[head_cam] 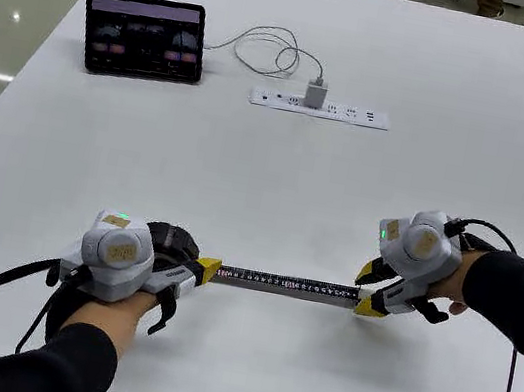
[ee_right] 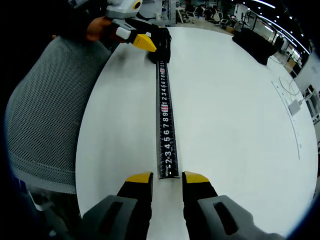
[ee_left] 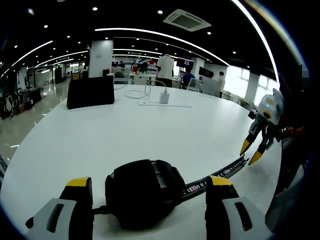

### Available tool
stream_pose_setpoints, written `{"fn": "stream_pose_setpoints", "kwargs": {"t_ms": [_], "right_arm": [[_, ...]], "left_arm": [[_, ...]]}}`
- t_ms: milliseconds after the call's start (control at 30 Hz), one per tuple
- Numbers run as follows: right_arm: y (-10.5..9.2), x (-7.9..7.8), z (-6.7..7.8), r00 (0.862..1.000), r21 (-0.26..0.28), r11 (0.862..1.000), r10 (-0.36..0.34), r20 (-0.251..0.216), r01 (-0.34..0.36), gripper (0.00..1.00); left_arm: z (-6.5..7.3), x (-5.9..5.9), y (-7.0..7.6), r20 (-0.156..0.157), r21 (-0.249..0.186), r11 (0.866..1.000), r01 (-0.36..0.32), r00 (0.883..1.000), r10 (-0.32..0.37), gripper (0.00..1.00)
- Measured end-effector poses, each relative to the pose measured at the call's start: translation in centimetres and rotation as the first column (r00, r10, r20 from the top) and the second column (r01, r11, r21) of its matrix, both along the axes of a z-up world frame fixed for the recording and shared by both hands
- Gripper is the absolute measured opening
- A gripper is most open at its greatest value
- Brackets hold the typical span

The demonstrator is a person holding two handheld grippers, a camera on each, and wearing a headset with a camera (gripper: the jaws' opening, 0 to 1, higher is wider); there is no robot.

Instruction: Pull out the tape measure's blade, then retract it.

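A black, rounded plastic tape measure case [head_cam: 176, 241] sits near the front edge of the wide white desk [head_cam: 275, 178]. Its dark, numbered steel blade [head_cam: 287, 284] is drawn out and lies flat on the desk, running toward the person's right.

The left tongs [ee_left: 149, 182] are spread and straddle the case, one yellow-tipped jaw on each side. In the left gripper view a gap shows between each jaw and the case, so they seem to bracket it rather than clamp it. The right tongs [ee_right: 168, 181] stand at the blade's free end with the jaws slightly parted. The end hook lies just ahead of the tips, between them, and is not pinched as far as the right gripper view shows.

The pull-out looks done, so the return is likely the step in hand. To do it well, the left tongs should close firmly on the case so that the spring cannot drag it across the desk. The right tongs should take the end hook squarely and walk it back in line with the blade. Let go loose, the blade could whip or kink, so a slow, guided feed is safer.
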State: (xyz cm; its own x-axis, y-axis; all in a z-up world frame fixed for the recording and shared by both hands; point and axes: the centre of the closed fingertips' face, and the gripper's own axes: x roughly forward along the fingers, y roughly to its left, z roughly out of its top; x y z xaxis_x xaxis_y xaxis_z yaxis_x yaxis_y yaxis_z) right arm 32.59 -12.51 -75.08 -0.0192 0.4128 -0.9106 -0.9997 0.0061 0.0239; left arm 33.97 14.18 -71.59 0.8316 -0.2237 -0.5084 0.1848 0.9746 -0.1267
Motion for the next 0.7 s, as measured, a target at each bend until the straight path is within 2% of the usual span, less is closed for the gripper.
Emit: {"fn": "stream_pose_setpoints", "kwargs": {"t_ms": [100,400,500,700], "right_arm": [[0.0,0.4,-0.15,1.0,-0.003,1.0,0.005,0.027,-0.005,0.14],[0.1,0.31,-0.91,1.0,-0.02,0.999,0.025,0.017,-0.025,0.13],[0.12,0.4,-0.94,1.0,-0.005,1.0,-0.001,0.007,0.001,0.12],[0.1,0.43,-0.95,1.0,0.004,1.0,0.004,0.012,-0.004,0.12]], "left_arm": [[0.0,0.01,0.05,0.0,-0.003,1.0,-0.003,1.0,0.003,0.89],[-0.03,0.06,0.25,0.0,-0.003,1.0,-0.009,1.0,0.009,0.87],[-0.08,0.01,0.24,-0.004,-0.008,1.0,-0.01,1.0,0.01,0.87],[-0.09,0.01,0.17,-0.005,-0.015,1.0,-0.013,1.0,0.013,0.86]]}}
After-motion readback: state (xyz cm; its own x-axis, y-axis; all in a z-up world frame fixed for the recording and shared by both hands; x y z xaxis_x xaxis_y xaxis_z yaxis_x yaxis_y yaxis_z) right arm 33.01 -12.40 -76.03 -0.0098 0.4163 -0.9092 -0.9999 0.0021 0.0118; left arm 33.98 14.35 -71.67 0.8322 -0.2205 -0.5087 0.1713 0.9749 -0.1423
